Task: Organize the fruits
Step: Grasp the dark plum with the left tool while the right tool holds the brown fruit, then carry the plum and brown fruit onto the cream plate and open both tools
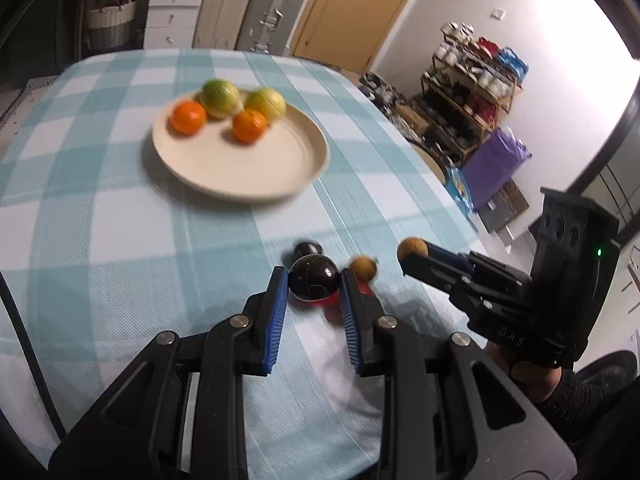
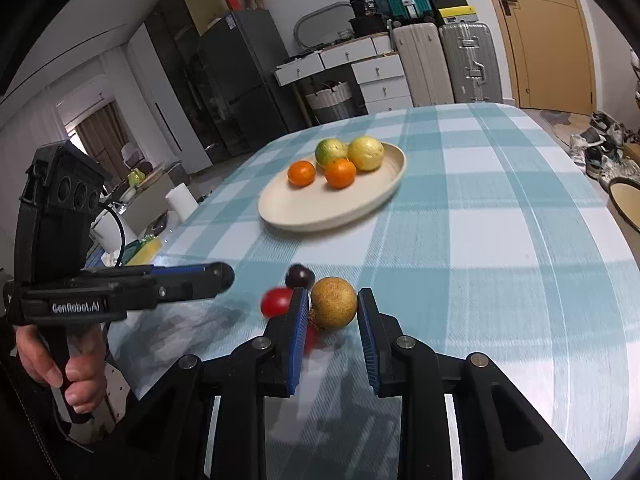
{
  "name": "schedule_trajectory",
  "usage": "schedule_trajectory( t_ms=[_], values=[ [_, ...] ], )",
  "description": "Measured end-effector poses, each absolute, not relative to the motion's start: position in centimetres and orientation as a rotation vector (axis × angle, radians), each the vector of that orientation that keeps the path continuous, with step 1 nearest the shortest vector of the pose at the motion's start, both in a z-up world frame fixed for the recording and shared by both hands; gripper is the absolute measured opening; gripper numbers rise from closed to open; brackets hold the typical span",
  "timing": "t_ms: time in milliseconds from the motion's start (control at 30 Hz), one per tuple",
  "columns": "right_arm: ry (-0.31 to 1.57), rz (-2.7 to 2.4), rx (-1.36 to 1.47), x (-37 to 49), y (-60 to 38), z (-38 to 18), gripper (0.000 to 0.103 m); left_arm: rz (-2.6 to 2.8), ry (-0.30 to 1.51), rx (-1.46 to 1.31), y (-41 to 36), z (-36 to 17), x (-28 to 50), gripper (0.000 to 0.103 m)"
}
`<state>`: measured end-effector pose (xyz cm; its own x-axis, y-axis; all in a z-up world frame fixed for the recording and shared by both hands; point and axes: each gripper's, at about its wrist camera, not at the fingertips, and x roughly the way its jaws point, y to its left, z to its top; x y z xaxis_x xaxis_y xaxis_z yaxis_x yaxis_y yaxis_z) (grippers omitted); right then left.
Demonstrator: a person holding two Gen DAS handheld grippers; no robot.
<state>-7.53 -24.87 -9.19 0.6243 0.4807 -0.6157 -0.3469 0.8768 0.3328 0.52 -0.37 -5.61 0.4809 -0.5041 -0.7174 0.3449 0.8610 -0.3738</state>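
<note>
A cream plate (image 1: 280, 176) (image 2: 304, 216) on the checked tablecloth holds two oranges (image 1: 188, 118) (image 2: 340, 173) and two yellow-green fruits (image 1: 220, 98) (image 2: 366, 153). My left gripper (image 1: 314, 284) is shut on a dark purple fruit (image 1: 314, 282), held just above the cloth. My right gripper (image 2: 334, 304) is shut on a round brown fruit (image 2: 334, 308) (image 1: 408, 249). A second dark fruit (image 1: 308, 249) (image 2: 300, 276), another brown fruit (image 1: 363, 268) and a red fruit (image 2: 276, 302) lie on the cloth near both grippers.
The table's right edge (image 1: 460, 200) runs close to the grippers, with shelves and bags on the floor beyond. The other hand-held gripper shows at the left of the right wrist view (image 2: 120, 292). Suitcases and drawers stand behind the table.
</note>
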Motion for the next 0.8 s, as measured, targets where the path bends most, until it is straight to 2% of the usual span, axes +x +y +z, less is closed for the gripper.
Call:
schedule_trajectory(
  t_ms=[400,800],
  values=[
    [0.721,0.519,0.211,-2.2,-23.1,-7.5,0.026,-0.437,0.872,-0.192,1.8,-3.2,8.2,0.023],
    [0.723,0.515,0.177,4.9,-22.5,-6.5,0.026,-0.366,0.891,-0.211,1.3,-4.6,16.4,0.023]
  ],
)
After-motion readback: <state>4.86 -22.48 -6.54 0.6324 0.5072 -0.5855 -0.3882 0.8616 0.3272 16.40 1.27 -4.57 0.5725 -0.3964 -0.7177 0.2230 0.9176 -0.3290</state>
